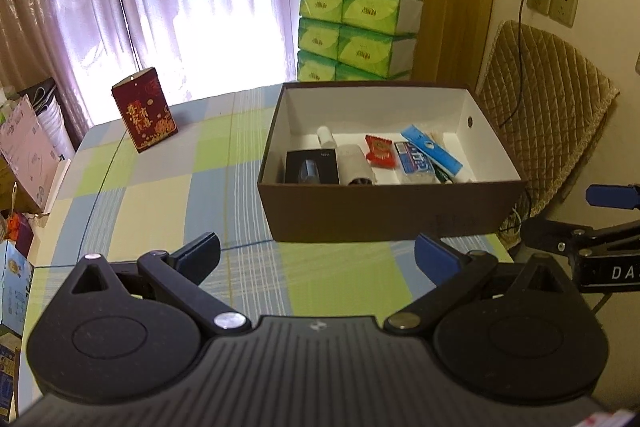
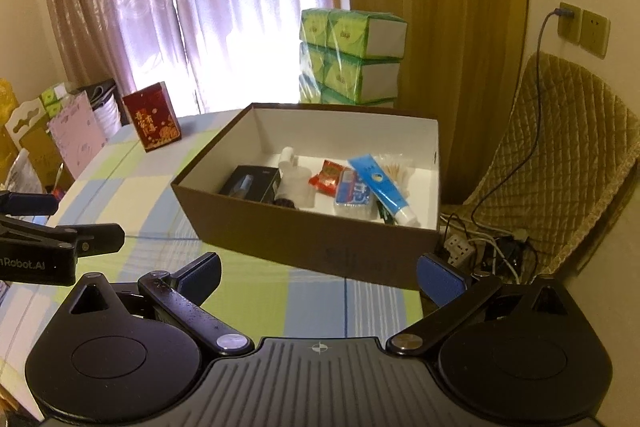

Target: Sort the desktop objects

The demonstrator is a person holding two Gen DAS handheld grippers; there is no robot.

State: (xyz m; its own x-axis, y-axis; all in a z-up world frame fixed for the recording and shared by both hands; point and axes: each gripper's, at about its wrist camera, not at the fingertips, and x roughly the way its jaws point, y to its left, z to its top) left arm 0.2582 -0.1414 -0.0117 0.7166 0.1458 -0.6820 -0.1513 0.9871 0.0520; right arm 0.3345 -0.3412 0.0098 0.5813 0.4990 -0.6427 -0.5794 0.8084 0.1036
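Black left gripper (image 1: 318,255), blue pads (image 1: 436,261), silver screws (image 1: 229,321)

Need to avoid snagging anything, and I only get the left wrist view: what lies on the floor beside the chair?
Observer: A white power strip lies there in a tangle of cables, at the foot of the chair.
Operator: Are the right tongs holding anything?
Observer: No. The right tongs are open and empty, just short of the box.
Operator: What is behind the blue tube in the box?
Observer: A clear packet of thin wooden sticks lies beside the blue tube.
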